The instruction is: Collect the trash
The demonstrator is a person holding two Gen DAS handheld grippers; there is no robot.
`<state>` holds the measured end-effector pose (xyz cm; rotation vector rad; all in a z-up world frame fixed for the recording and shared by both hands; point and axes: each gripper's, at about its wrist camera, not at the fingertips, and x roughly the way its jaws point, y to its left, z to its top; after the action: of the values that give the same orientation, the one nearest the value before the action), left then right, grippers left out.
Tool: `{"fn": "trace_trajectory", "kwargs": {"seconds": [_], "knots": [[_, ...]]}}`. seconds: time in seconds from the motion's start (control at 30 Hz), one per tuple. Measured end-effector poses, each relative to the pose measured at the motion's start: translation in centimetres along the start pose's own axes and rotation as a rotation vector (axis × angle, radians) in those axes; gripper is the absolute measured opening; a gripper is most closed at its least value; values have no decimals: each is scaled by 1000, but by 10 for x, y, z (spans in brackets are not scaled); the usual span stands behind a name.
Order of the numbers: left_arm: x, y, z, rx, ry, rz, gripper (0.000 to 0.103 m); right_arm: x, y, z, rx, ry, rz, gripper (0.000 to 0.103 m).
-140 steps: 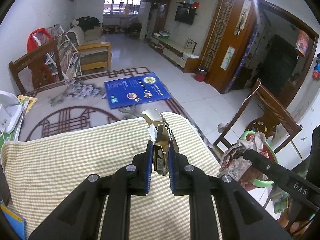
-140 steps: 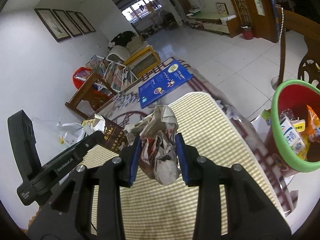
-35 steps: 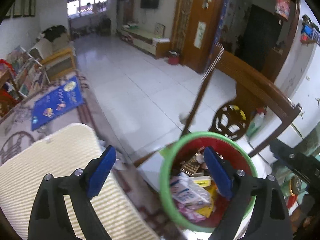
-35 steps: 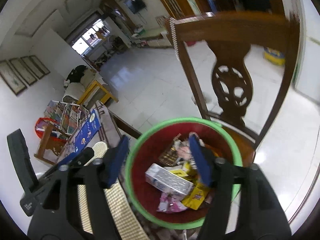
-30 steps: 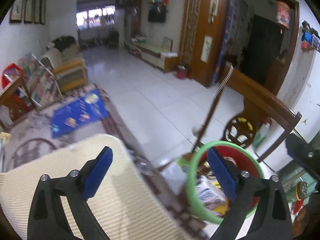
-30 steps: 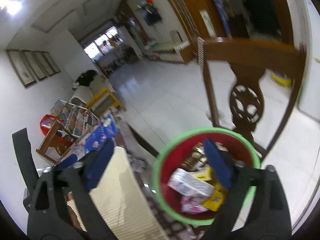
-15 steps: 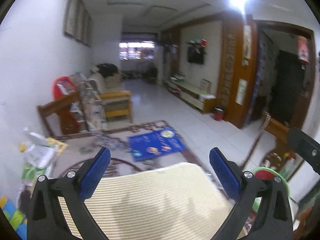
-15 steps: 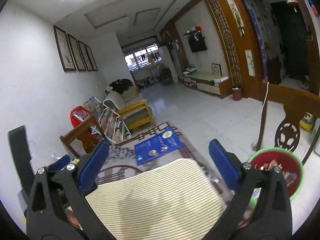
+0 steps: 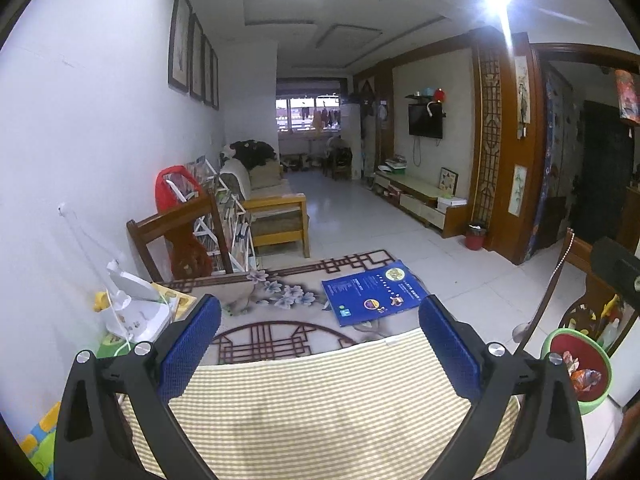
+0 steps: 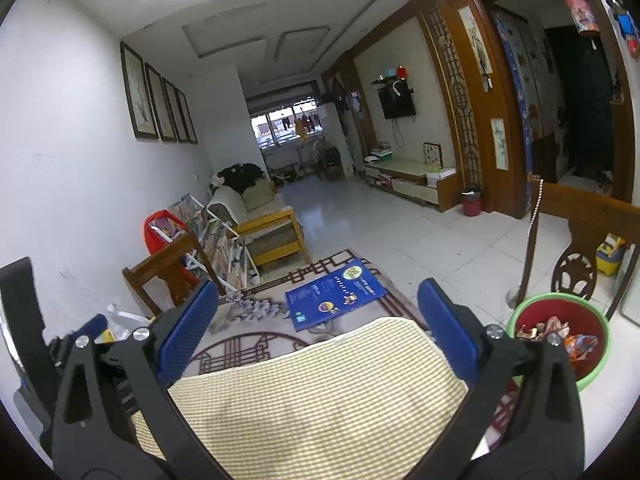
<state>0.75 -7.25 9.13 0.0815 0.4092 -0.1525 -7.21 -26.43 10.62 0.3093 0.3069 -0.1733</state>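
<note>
— Jaws wide apart on both tools: the left gripper and the right gripper each show two blue, cross-hatched pads with nothing between them.

— And under them?

— Counter draped in a woven cloth of fine yellow and cream checks, bare where it shows in both views.

— Where's the trash?

— Off to the right on the tiled floor, in the round bin: green rim, red inside, smooth plastic. Crumpled wrappers lie heaped in it, glossy and creased.

— Beside it?

— Carved wooden chair just behind the bin, and a flat blue poster lying on the patterned rug beyond the counter.
</note>
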Motion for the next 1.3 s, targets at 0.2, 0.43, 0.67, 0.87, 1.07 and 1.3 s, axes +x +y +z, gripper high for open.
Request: {"fn": "trace_trajectory", "kwargs": {"seconds": [0.2, 0.43, 0.67, 0.87, 1.07, 1.3], "knots": [[-3, -8, 4, 5, 19, -25, 95, -12, 5, 10, -21, -39, -34, 98], [-6, -15, 6, 19, 18, -11, 95, -17, 10, 13, -39, -55, -42, 98], [-8, -17, 7, 21, 15, -14, 95, -18, 9, 14, -39, -55, -46, 98], [-14, -14, 8, 2, 21, -18, 95, -18, 9, 14, -40, -50, -43, 98], [-18, -12, 7, 2, 15, -12, 95, -22, 8, 9, -33, -46, -36, 98], [-18, -10, 7, -4, 22, -10, 95, -18, 10, 4, -37, -34, -33, 98]]}}
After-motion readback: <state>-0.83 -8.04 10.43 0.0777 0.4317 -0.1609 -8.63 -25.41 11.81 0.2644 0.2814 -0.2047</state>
